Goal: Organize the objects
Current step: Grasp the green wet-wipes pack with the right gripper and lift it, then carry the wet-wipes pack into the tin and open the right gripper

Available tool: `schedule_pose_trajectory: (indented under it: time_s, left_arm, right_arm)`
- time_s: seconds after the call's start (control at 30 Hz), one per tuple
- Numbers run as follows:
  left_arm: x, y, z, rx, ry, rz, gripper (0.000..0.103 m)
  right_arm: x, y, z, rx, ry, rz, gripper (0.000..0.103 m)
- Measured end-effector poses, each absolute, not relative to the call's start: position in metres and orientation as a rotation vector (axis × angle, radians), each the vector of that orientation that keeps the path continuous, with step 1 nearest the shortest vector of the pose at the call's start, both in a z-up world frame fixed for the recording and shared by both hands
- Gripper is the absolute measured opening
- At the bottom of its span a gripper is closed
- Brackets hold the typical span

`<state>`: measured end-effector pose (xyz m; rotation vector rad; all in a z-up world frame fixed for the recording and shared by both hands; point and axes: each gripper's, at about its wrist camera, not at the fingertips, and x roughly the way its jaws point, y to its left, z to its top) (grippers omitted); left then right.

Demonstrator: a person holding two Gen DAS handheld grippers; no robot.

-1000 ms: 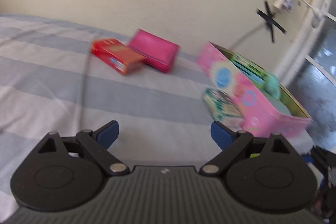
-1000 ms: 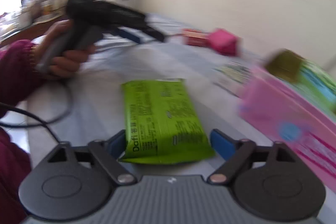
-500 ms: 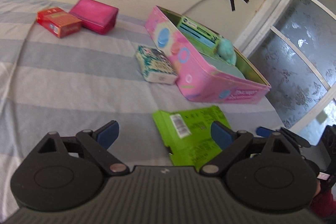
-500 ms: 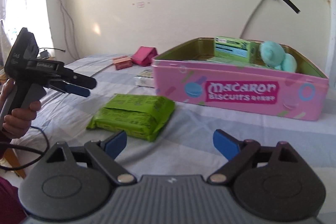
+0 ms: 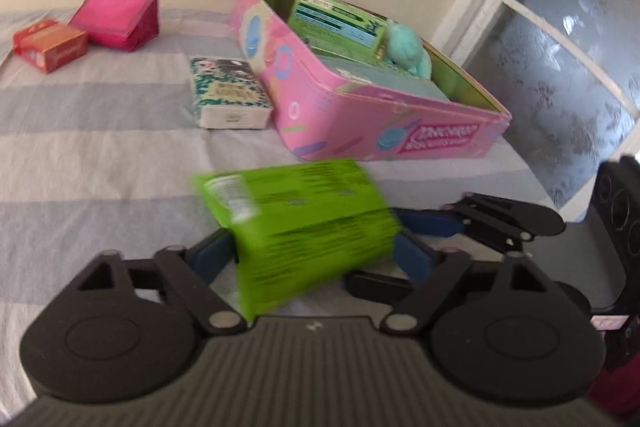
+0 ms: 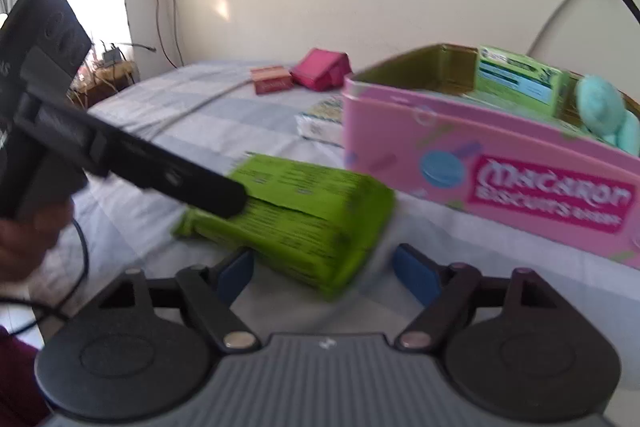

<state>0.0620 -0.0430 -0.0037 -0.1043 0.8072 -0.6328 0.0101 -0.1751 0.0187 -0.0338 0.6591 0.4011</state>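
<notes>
A green packet (image 5: 304, 215) lies on the striped bedsheet in front of the pink macaron tin (image 5: 360, 119). My left gripper (image 5: 312, 255) has its blue pads on either side of the packet's near end and seems to close on it. In the right wrist view the packet (image 6: 304, 215) lies just ahead of my right gripper (image 6: 326, 273), which is open and empty. The tin (image 6: 500, 163) holds a green box (image 6: 516, 79) and a teal plush (image 6: 604, 115).
A patterned white box (image 5: 228, 91) lies against the tin's left side. A red box (image 5: 50, 45) and a magenta box (image 5: 116, 17) sit at the far left by the wall. A frosted glass door (image 5: 560, 39) stands to the right.
My left gripper has moved forward and down onto the green packet and narrowed around it. My right gripper has come closer to the packet and the tin.
</notes>
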Motion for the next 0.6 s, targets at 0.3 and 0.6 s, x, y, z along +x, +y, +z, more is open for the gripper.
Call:
schedule_pose_trajectory:
  time_s: [0.3,0.6]
  left_arm:
    - [0.054,-0.022,0.026,-0.177,0.72,-0.656,0.086]
    - [0.051,-0.029,0.066,-0.187,0.604,-0.733,0.085]
  right_arm:
    - [-0.015,-0.153,0.033,-0.019,0.529,0.387,0.037]
    - [-0.024,-0.161,0.074,0.038,0.401,0.372,0.033]
